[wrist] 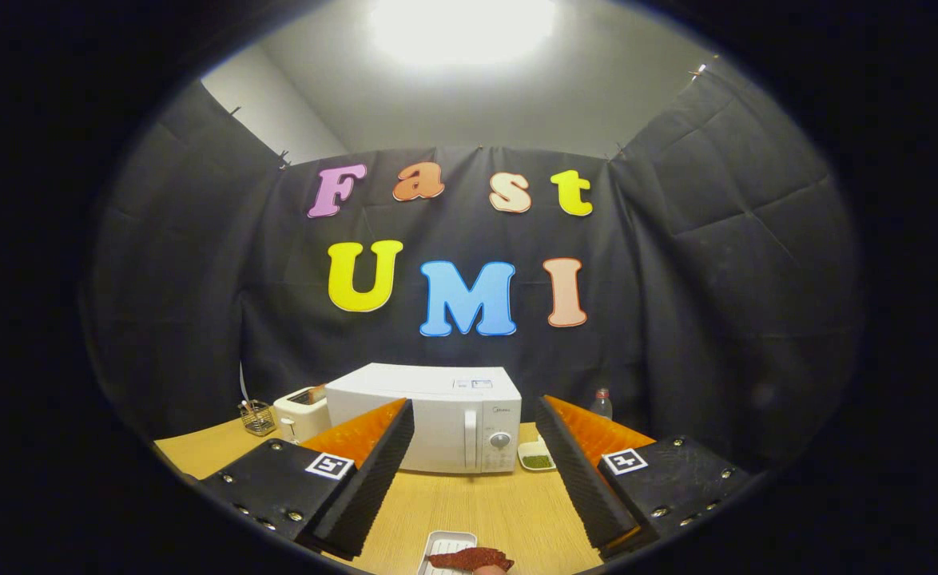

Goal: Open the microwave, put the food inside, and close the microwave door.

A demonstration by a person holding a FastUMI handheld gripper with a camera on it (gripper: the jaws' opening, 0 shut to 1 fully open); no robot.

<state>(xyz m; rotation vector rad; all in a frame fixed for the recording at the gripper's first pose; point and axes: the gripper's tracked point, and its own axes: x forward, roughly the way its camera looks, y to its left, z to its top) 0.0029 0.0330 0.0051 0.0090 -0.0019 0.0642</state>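
Your gripper (475, 471) hovers above the tabletop (477, 503) with its fingers spread wide, holding nothing. The microwave (429, 423) stands beyond them with its door closed, a toaster (301, 414) at its left. The food (469, 558) lies on a white tray (441, 547) low between the fingers.

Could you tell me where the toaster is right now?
In the gripper view, the toaster stands on the table beside the microwave, beyond the open gripper.
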